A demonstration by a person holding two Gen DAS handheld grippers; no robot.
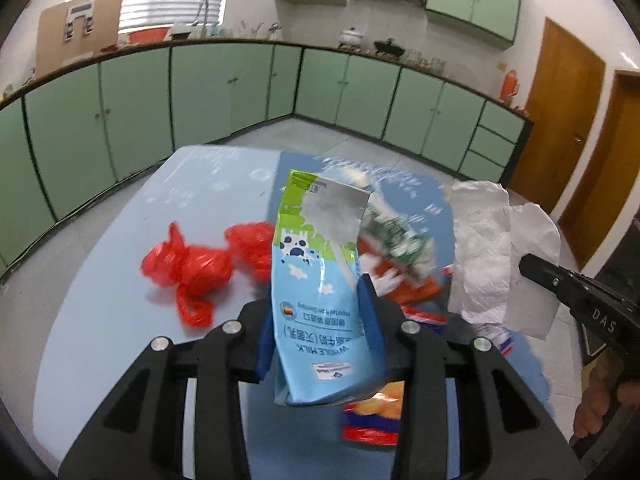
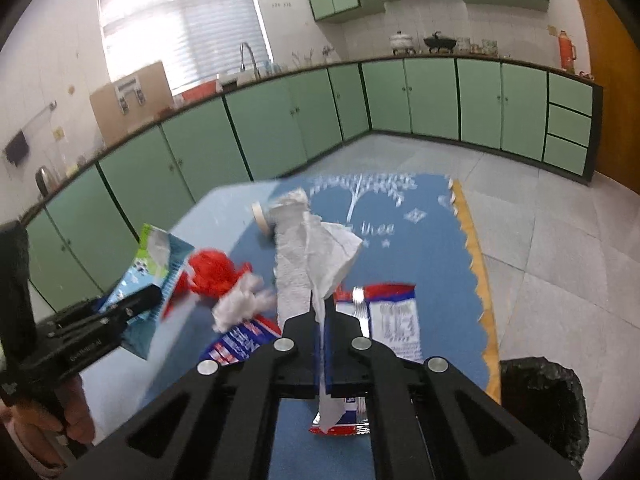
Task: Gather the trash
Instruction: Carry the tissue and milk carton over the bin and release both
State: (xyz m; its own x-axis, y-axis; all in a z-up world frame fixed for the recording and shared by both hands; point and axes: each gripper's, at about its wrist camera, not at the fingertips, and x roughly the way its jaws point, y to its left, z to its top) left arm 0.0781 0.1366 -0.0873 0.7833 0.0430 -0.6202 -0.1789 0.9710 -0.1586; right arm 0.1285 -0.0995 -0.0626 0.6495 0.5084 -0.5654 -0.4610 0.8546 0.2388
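A blue and green milk carton (image 1: pixel 316 280) is lifted off the table, with my left gripper (image 1: pixel 316 308) shut on its lower half. The same carton (image 2: pixel 156 256) and left gripper (image 2: pixel 148 296) show at the left of the right wrist view. A crumpled white paper towel (image 2: pixel 312 256) hangs above the table, and my right gripper (image 2: pixel 322 312) is shut on it. From the left wrist view that towel (image 1: pixel 484 256) sits at the tip of the right gripper (image 1: pixel 528 266). Red plastic bags (image 1: pixel 188 268) and a snack wrapper (image 2: pixel 394 316) lie on the table.
A blue mat (image 2: pixel 420 248) covers part of the light blue table (image 1: pixel 120 240). On it lie a white tissue wad (image 2: pixel 240 304), a tape roll (image 2: pixel 260 216) and an orange snack packet (image 1: pixel 376 412). A black bag-lined bin (image 2: pixel 540 404) stands at the table's right. Green cabinets line the walls.
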